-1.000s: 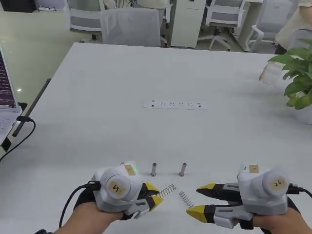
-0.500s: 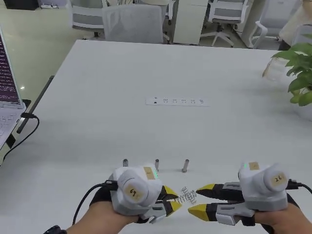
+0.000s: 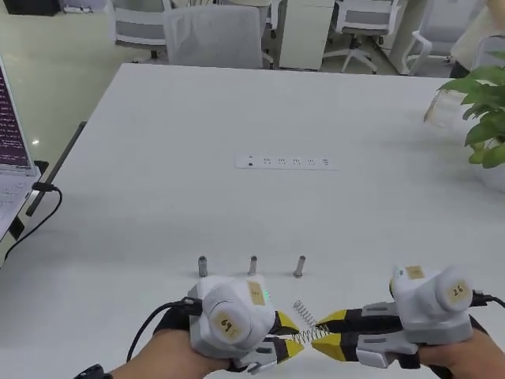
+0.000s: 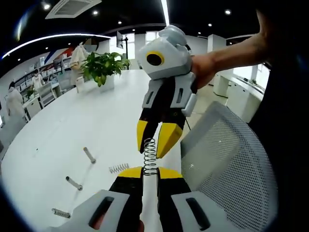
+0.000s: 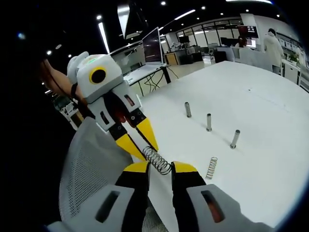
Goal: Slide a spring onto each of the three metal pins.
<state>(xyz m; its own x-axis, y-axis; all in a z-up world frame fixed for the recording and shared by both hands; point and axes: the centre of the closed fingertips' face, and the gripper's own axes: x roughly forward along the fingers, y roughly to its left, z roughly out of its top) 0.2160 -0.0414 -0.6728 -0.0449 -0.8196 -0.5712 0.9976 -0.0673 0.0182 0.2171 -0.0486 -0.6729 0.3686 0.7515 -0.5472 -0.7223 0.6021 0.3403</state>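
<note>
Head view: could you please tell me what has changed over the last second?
The left claw, shut on a spring, carried it rightward to the right claw, whose jaws narrowed around its free end; whether they grip is unclear. The loose spring and the three pins stayed put.

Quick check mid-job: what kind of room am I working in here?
Most likely an open-plan office: a long white table with a power strip at its middle, mesh chairs beyond it, a laptop at the left edge and a potted plant on the right.
</note>
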